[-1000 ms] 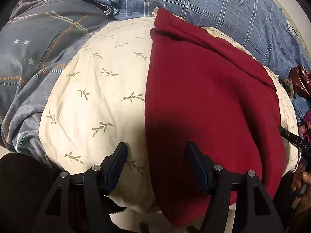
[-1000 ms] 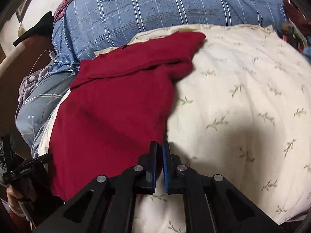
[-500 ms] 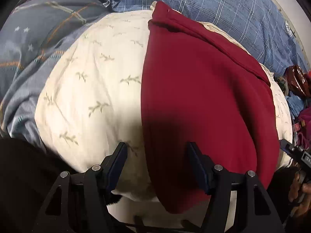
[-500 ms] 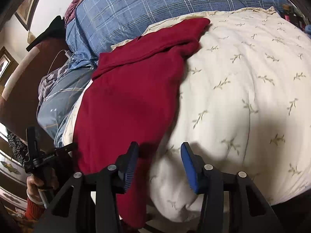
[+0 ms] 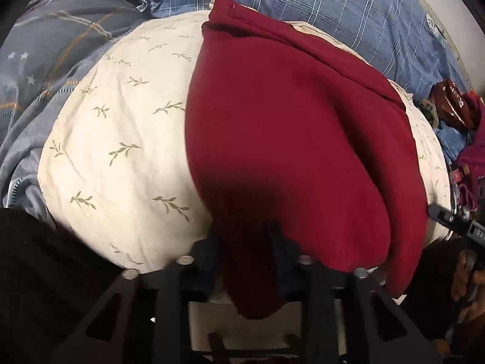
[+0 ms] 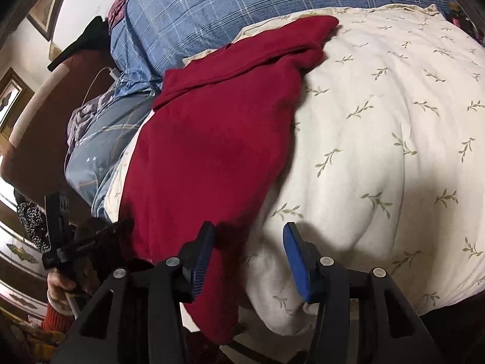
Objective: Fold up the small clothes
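Note:
A dark red garment [image 5: 288, 139] lies spread over a cream leaf-print pillow [image 5: 121, 139], its near hem hanging off the front edge. My left gripper [image 5: 244, 239] is at the hem's left corner. Its jaws are closing, the red cloth sits between them, and a gap still shows. In the right wrist view the garment [image 6: 212, 151] covers the left part of the pillow [image 6: 379, 151]. My right gripper [image 6: 248, 245] stands open at the hem's right corner. Its left finger [image 6: 203, 251] lies against the cloth's edge, and its right finger is over bare pillow.
A blue plaid cover [image 5: 333, 6] lies behind the pillow and a grey-blue quilt with stars [image 5: 45, 60] to the left. Dark red and magenta clutter [image 5: 451, 106] sits far right. A hand with a red cuff [image 6: 54, 312] holds the left gripper [image 6: 60, 242] by a wooden bed end [image 6: 33, 139].
The left jaws have narrowed around the garment's near left corner. The right gripper went from shut to open and shifted to the pillow's front edge by the hem's right corner.

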Demonstrator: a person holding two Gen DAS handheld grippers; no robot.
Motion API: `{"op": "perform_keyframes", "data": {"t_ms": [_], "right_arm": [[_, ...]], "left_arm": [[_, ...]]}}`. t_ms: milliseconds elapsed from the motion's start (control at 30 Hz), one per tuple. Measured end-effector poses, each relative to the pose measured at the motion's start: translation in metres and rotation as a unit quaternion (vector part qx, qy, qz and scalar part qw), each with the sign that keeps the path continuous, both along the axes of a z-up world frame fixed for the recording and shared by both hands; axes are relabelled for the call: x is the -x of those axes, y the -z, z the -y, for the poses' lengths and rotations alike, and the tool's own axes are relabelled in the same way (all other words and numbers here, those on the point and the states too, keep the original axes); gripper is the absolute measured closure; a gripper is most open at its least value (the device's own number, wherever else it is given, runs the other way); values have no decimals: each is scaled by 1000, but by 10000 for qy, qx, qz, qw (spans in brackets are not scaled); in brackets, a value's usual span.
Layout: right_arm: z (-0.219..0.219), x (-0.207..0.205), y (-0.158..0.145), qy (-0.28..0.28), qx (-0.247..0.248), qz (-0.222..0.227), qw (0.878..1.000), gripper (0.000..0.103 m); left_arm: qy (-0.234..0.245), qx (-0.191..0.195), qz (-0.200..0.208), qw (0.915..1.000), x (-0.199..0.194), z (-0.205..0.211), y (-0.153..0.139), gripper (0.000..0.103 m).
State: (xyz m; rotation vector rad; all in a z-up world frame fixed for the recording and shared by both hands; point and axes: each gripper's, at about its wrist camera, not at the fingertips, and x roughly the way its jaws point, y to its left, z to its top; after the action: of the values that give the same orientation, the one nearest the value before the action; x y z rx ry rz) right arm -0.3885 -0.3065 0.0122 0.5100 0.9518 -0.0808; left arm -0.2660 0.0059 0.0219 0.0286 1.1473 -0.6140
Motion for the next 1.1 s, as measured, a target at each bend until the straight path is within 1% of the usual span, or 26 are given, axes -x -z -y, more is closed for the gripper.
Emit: {"op": "perform_keyframes", "data": {"t_ms": [100, 200, 267, 333, 367, 467, 500, 567, 600, 633, 667, 700, 733, 767, 800, 833, 867, 900, 967, 1000, 1033, 1100], "right_arm": [[1, 5, 8, -172, -321, -164, 9992, 49], [0, 14, 15, -300, -444, -328, 9980, 49], [-3, 19, 18, -451, -708, -338, 9959, 49], [-6, 23, 23, -586, -1036, -333, 9923, 49], [-9, 24, 27, -621, -1115, -372, 9911, 49], [-16, 20, 37, -680, -1093, -550, 9902, 49], [-17, 18, 39, -695, -1135, -567, 9895, 49], [-21, 15, 42, -758, -1216, -550, 9881, 49], [-24, 13, 44, -809, -1238, -559, 9874, 49], [-27, 11, 47, -866, -1251, -577, 9867, 49], [-30, 9, 50, -921, -1266, -612, 9858, 49], [-32, 7, 54, -962, -1282, -659, 9849, 49], [-34, 4, 59, -976, -1285, -703, 9844, 52], [-33, 3, 62, -924, -1271, -719, 9850, 63], [-32, 4, 64, -856, -1257, -727, 9857, 72], [-30, 4, 64, -792, -1260, -692, 9864, 88], [-30, 7, 58, -787, -1254, -578, 9873, 89], [-32, 9, 52, -841, -1215, -464, 9879, 91], [-35, 17, 30, -966, -1171, -138, 9883, 92], [-34, 22, 18, -1007, -1218, 33, 9874, 92], [-34, 28, 4, -1028, -1258, 232, 9864, 93], [-31, 37, -13, -1036, -1253, 454, 9856, 93]], "left_arm": [[-42, 216, -282, 9994, -8, -9, 2, 79], [-104, 237, -326, 9991, -10, -9, 4, 75], [-162, 258, -320, 9990, -9, -7, 4, 70], [-153, 325, -341, 9988, -8, -3, 4, 57], [-166, 349, -356, 9986, -7, -2, 4, 56], [-234, 341, -361, 9985, -5, 5, 4, 50], [-188, 283, -326, 9989, -4, 7, 3, 50], [-100, 208, -268, 9994, 0, 10, 2, 58], [-15, 136, -207, 9997, 3, 12, 1, 66], [14, 64, -141, 9999, 4, 12, 1, 70], [16, 17, -94, 10000, 3, 11, 2, 77], [-3, 31, -96, 9999, 2, 9, 4, 83], [-33, 91, -136, 9999, 0, 7, 6, 86], [-93, 182, -226, 9995, -2, 3, 7, 88], [-130, 222, -255, 9993, -3, 2, 6, 93], [-117, 251, -266, 9993, -4, 0, 4, 96], [-62, 265, -252, 9993, -3, -1, -1, 97], [-23, 366, -249, 9990, -3, -4, -7, 98], [53, 603, -231, 9979, -4, -14, -23, 98], [75, 672, -155, 9976, -4, -20, -32, 98], [74, 699, -76, 9975, -3, -25, -39, 98], [32, 671, 58, 9977, -3, -37, -49, 98]]}}
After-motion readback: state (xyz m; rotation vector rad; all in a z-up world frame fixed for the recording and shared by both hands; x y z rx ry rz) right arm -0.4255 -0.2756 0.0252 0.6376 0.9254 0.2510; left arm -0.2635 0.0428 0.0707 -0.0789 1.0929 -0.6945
